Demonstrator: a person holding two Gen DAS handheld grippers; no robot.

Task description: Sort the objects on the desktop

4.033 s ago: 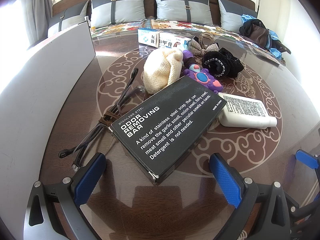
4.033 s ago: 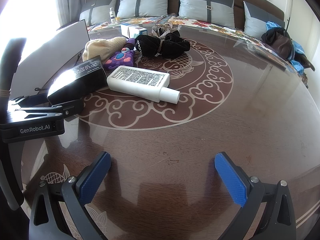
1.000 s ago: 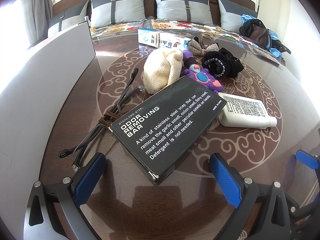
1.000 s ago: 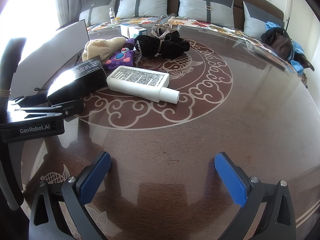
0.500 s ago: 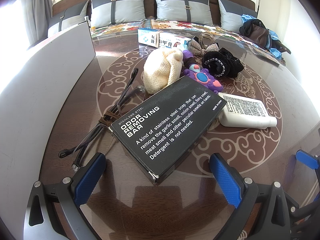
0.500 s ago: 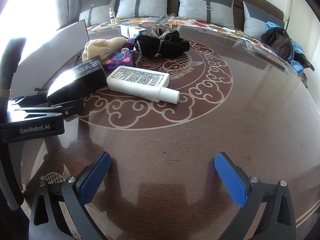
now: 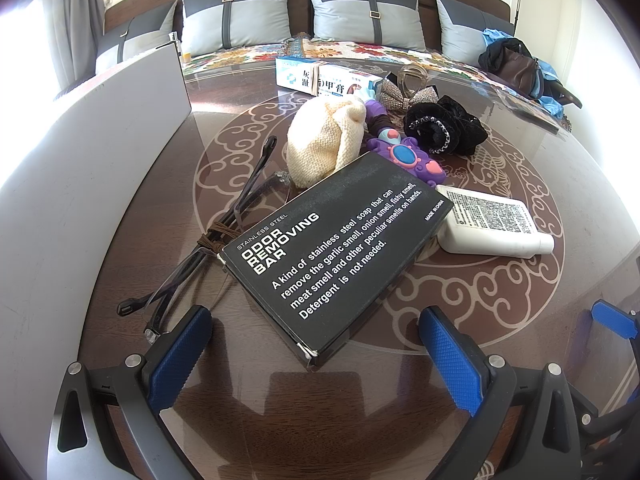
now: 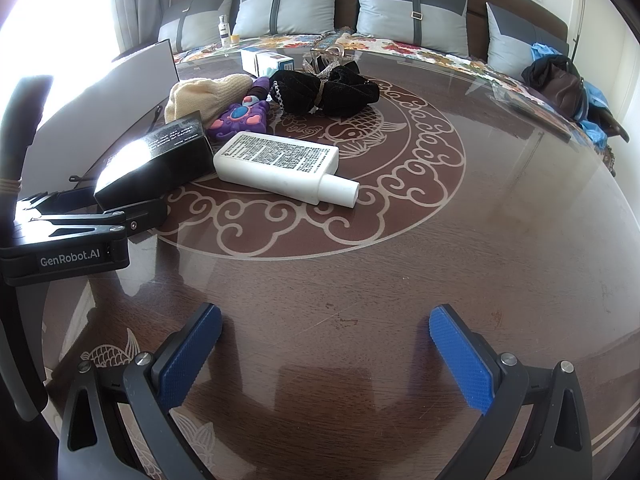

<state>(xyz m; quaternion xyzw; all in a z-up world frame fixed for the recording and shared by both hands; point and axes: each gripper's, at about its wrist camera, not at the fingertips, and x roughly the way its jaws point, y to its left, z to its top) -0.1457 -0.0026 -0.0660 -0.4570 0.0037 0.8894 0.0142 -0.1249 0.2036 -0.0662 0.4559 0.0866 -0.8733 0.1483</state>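
The black box [image 7: 340, 248] with the white words "ODOR REMOVING BAR" is the landmark here, because it lies flat on the table [image 8: 500, 240] directly in front of the left gripper [image 7: 314, 354], and nothing has been sorted yet as far as I can judge. The jaws of the left gripper stand wide apart and hold nothing; the near corner of the box points almost into the gap between them. The long axis of the box runs diagonally, from this near corner away to the right, so it is not square to the jaws, and I think the wrist must turn somewhat before the jaws can close across the short width. To the left of the box, touching its near left edge, lie folded glasses [image 7: 224, 240] bound with a brown cord. Behind the box are a cream knitted hat [image 7: 324, 140] and a purple toy [image 7: 404, 156], both very near its far edge. To the right of the box, just beside its far corner, a white bottle [image 7: 488, 220] lies on its side with the cap pointing right. The right gripper [image 8: 324, 354] is also wide and empty, over a bare part of the table, well apart from the box; for it the white bottle is the nearer thing. So the left gripper is clearly the better one for the box.
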